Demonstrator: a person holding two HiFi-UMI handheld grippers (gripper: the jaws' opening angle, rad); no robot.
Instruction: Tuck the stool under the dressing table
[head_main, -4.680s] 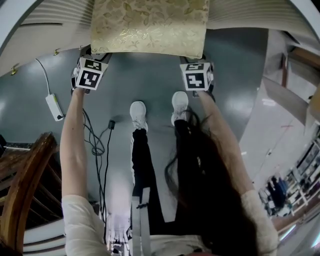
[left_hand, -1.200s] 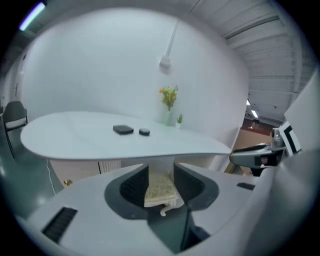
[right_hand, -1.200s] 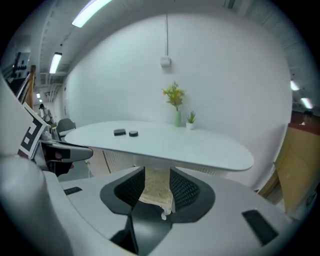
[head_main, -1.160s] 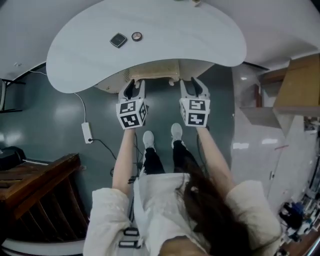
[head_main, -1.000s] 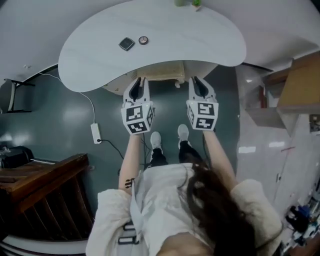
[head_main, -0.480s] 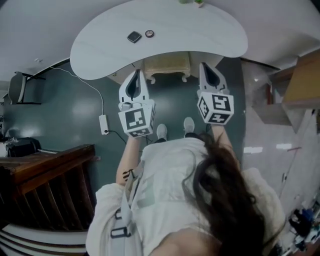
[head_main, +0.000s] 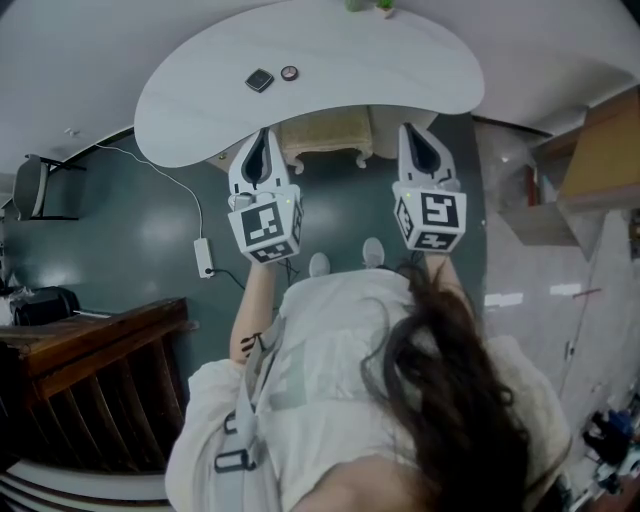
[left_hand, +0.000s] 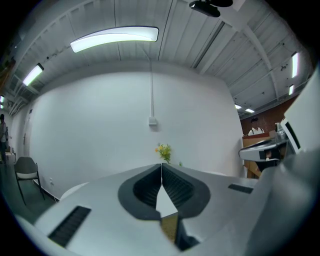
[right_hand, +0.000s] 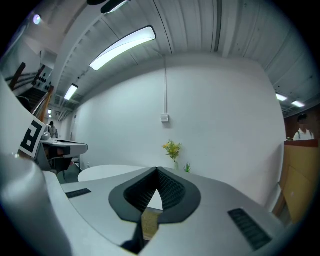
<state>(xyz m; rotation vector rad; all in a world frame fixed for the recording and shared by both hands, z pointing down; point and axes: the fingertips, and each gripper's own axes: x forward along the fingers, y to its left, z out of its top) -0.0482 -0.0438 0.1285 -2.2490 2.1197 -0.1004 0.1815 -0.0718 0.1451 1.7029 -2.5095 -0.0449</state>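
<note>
The stool (head_main: 325, 139), with a pale gold patterned cushion and cream legs, stands on the floor, its far part hidden beneath the white kidney-shaped dressing table (head_main: 400, 75). My left gripper (head_main: 259, 146) hangs shut and empty above the stool's left corner. My right gripper (head_main: 421, 145) is shut and empty beyond the stool's right side. Both point level at the white wall. Below the touching tips in the left gripper view (left_hand: 161, 165), a patch of cushion (left_hand: 170, 227) shows. The same cushion (right_hand: 149, 223) appears under the right gripper (right_hand: 157, 169).
A small dark square box (head_main: 260, 80) and a round item (head_main: 289, 72) lie on the tabletop, with a vase of yellow flowers (right_hand: 173, 150) at its far edge. A white power adapter and cable (head_main: 204, 257) lie on the floor. A dark wooden railing (head_main: 90, 380) stands at the left.
The stool went from out in the open to under the table. In the last second both grippers left it, shut their jaws and rose as the person straightened up.
</note>
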